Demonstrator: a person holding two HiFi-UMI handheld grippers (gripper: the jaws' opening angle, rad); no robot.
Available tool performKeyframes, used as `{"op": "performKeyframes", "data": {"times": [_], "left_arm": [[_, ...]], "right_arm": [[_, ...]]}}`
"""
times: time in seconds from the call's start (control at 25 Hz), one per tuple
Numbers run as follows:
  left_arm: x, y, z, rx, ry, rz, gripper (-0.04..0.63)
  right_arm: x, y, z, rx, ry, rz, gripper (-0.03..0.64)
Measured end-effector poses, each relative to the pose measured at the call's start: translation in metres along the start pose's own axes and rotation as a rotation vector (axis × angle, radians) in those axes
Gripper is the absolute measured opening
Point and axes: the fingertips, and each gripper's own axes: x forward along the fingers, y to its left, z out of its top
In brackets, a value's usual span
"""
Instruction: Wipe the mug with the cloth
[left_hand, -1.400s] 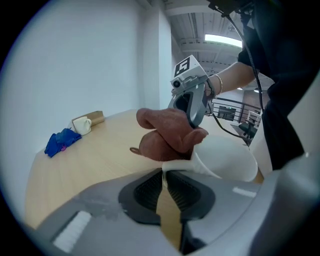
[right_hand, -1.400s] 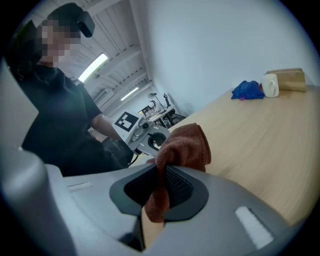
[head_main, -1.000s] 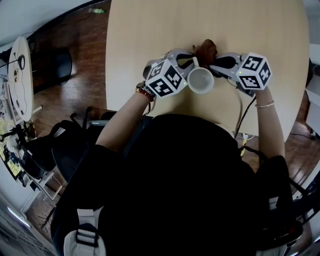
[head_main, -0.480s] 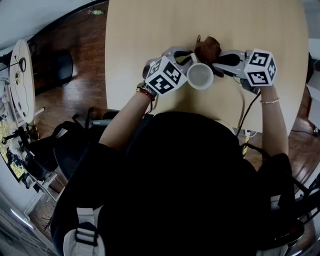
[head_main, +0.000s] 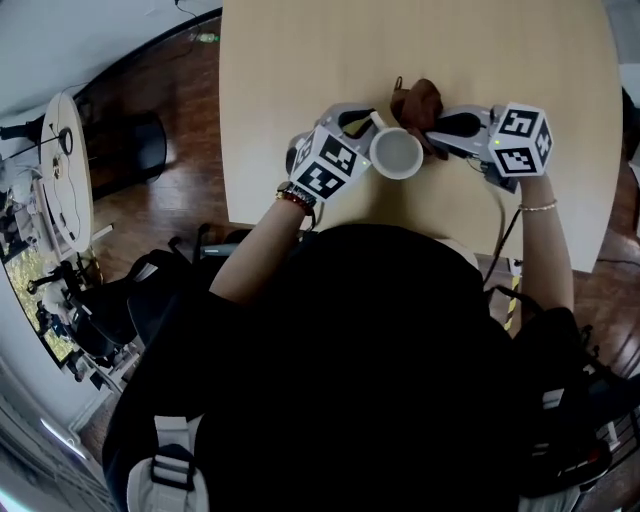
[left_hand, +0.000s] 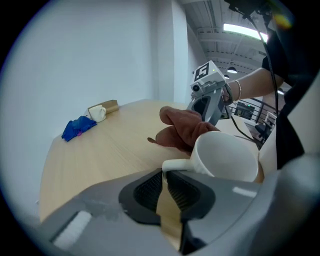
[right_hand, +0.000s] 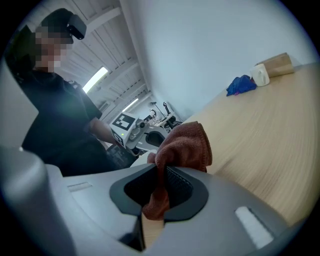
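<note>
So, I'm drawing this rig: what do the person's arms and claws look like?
The left claw and right claw have grey shells, black ribbed pads, each with a cube of black-and-white square markers. Black cable off the right. Black short sleeves; bracelets on both wrists.

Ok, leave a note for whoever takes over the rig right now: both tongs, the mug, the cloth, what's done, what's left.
Left tongs: shut on the handle of the white mug.
Right tongs: shut on the brown cloth.
Where: mug and cloth together over the table, cloth bunched against the mug's far side.
Done: both things gripped, cloth brought to the mug.
To do: wipe round the outside and inside; how much is already wiped can't be told.
</note>
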Motion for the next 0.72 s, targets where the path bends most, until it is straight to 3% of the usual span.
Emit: {"op": "performKeyframes", "data": {"times": [0.52,0.6,0.72], "left_arm": [[-0.008,-0.002,0.004,-0.055,0.028,0.071,0.038],[-0.006,-0.001,0.006,-0.063,0.027,0.080,0.038],[-0.008,-0.002,0.004,-0.087,0.032,0.106,0.038]], "right_arm": [[0.012,-0.028,-0.035,-0.073,0.122,-0.277,0.049],[0.006,-0.025,-0.030,-0.046,0.078,-0.277,0.049],[-0.011,-0.010,-0.010,0.024,-0.084,-0.221,0.049]]}}
